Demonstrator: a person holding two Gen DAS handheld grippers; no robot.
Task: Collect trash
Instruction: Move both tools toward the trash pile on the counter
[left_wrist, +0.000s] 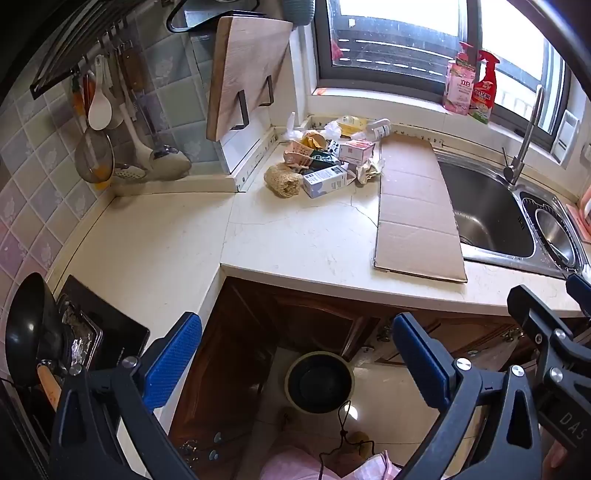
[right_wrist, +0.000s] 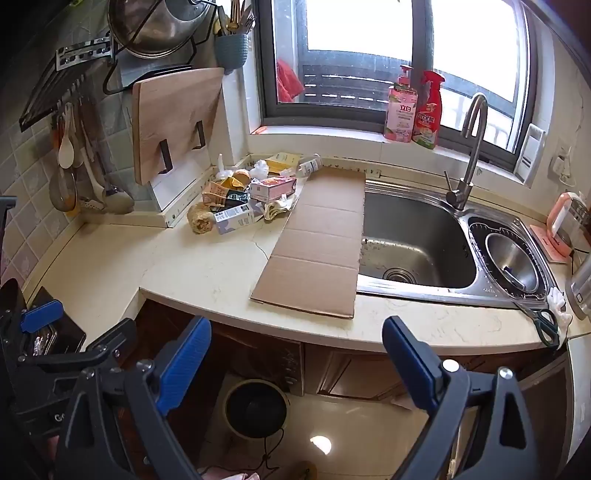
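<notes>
A pile of trash lies at the back of the counter by the window corner: small cartons, crumpled paper, a loofah-like sponge, a white bottle. It also shows in the right wrist view. A flat cardboard sheet lies beside the sink; it also shows in the right wrist view. A round dark bin stands on the floor below the counter, also in the right wrist view. My left gripper is open and empty above the bin. My right gripper is open and empty, in front of the counter edge.
A steel sink with a tap is on the right. Scissors lie at the counter's front right. A cutting board leans on the wall. A wok sits on the stove at left. Bottles stand on the sill.
</notes>
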